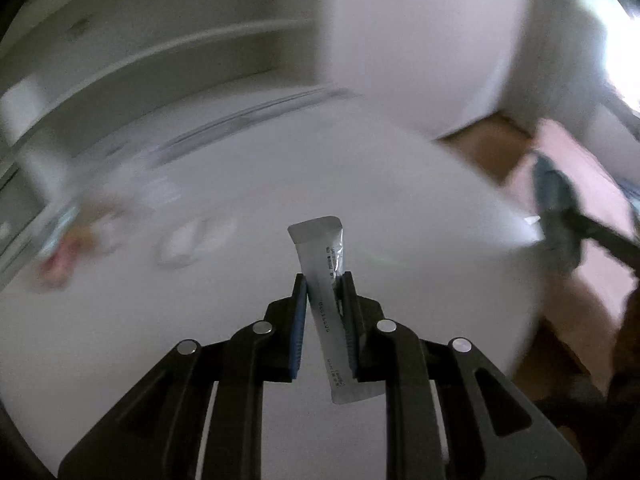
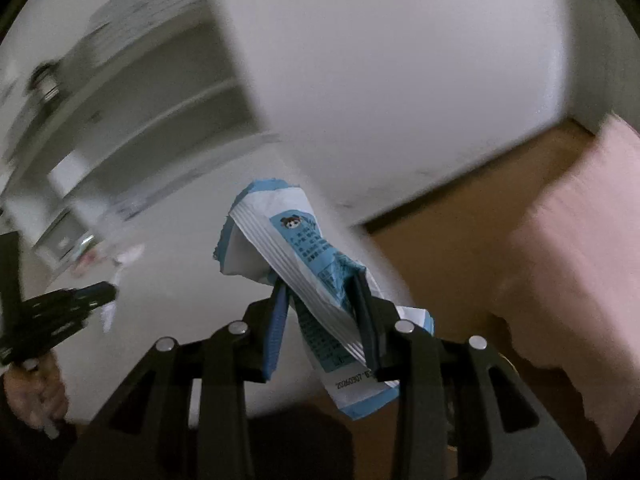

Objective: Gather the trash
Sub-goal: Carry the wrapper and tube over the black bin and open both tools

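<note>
Left gripper (image 1: 324, 280) pinches a silver sachet (image 1: 326, 276) between its blue pads, the sachet standing upright above a white round table (image 1: 240, 300). Right gripper (image 2: 320, 284) is clamped on a crumpled blue-and-white wrapper (image 2: 288, 248), held over the table's edge near a pink bag (image 2: 580, 280) on the brown floor (image 2: 460, 232). Further litter (image 1: 68, 240) lies blurred on the table's far left; its details cannot be told. White cabinets (image 1: 400, 40) stand behind.
</note>
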Action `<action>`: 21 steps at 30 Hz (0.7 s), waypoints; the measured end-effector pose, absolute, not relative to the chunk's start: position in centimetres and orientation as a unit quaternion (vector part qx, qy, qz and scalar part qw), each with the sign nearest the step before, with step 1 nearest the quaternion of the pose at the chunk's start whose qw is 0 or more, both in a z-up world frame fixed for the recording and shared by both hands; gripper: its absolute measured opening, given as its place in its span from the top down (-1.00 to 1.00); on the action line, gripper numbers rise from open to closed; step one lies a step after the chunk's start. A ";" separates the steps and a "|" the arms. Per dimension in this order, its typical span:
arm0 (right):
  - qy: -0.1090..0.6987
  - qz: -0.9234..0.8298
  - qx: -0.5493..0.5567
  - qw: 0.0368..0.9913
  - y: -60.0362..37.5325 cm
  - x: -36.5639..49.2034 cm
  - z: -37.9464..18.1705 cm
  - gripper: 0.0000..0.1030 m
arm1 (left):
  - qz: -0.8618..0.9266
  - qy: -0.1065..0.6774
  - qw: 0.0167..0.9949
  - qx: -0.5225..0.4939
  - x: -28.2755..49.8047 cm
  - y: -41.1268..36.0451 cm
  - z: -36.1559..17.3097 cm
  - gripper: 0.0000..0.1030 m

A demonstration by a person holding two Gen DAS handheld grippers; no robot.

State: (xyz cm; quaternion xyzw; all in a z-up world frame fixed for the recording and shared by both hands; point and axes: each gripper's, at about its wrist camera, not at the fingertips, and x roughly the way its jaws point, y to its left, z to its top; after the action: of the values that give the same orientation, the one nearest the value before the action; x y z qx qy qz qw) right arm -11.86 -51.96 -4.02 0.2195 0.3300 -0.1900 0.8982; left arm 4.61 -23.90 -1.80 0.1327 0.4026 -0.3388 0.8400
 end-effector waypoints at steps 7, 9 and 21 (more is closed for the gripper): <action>0.307 -0.295 0.301 0.853 -59.4 -20.4 -6.8 0.45 | -0.495 0.363 0.773 0.161 -4.5 -36.7 -1.5 0.68; 0.322 -0.316 0.322 0.832 -61.3 -22.0 -9.1 0.45 | -0.524 0.366 0.749 0.172 -6.8 -39.6 -2.3 0.68; 0.427 -0.325 0.446 0.716 -68.0 -25.2 -21.2 0.45 | -0.579 0.398 0.671 0.235 -10.9 -50.5 -9.3 0.68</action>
State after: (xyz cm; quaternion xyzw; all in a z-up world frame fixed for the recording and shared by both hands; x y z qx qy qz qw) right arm -25.18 -67.97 -21.19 0.4462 0.4271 -0.3248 0.7163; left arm -10.89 -50.45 -9.26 0.2353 0.3977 -0.5793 0.6715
